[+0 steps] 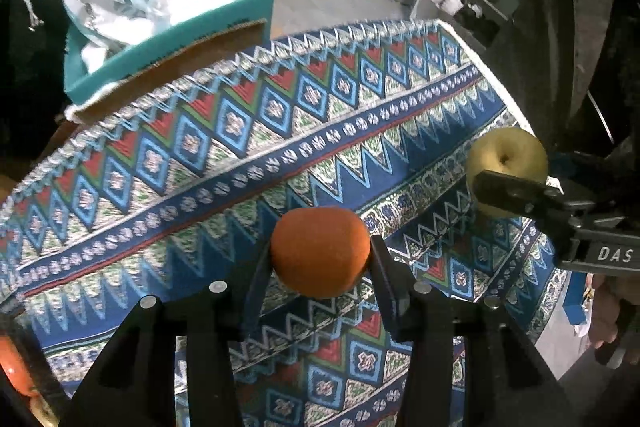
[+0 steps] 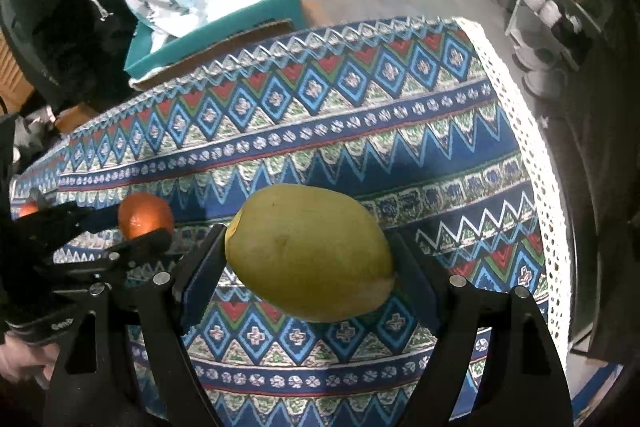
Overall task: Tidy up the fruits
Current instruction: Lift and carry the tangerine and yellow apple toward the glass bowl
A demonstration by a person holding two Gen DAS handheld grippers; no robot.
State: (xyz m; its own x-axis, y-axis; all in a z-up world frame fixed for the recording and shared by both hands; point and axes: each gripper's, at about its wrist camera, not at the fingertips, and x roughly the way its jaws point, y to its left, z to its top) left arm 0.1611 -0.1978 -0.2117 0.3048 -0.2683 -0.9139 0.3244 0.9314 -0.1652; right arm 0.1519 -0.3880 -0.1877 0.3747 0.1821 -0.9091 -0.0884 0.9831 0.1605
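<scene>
A: Left gripper (image 1: 320,263) state?
B: Clamped on the orange (image 1: 320,251), pads on both its sides, jaws about as narrow as they go. Orange hangs over the cloth (image 1: 280,131), near edge, centre-left.
A: Right gripper (image 2: 310,259)?
B: Holds the pear (image 2: 310,253), yellow-green, wide across the jaws, so they stand fairly wide. It sits to the right of the orange, near the cloth's right side. Seen from the left wrist, one finger crosses the pear's front.
A: On the table or lifted?
B: Looks lifted, both of them; can't see any contact with the cloth, so call it a judgement.
A: Any bowl or tray to sort into?
B: None in view. Something orange (image 1: 14,367) at the far-left edge, maybe another fruit, can't tell. Teal box (image 1: 172,43) with bags is beyond the table.
A: Advice for the carry?
B: Keep both squeezes steady, don't tilt. The pear is gripped across its length and looks heavy, it could roll out. Keep the two grippers apart, they're close.
</scene>
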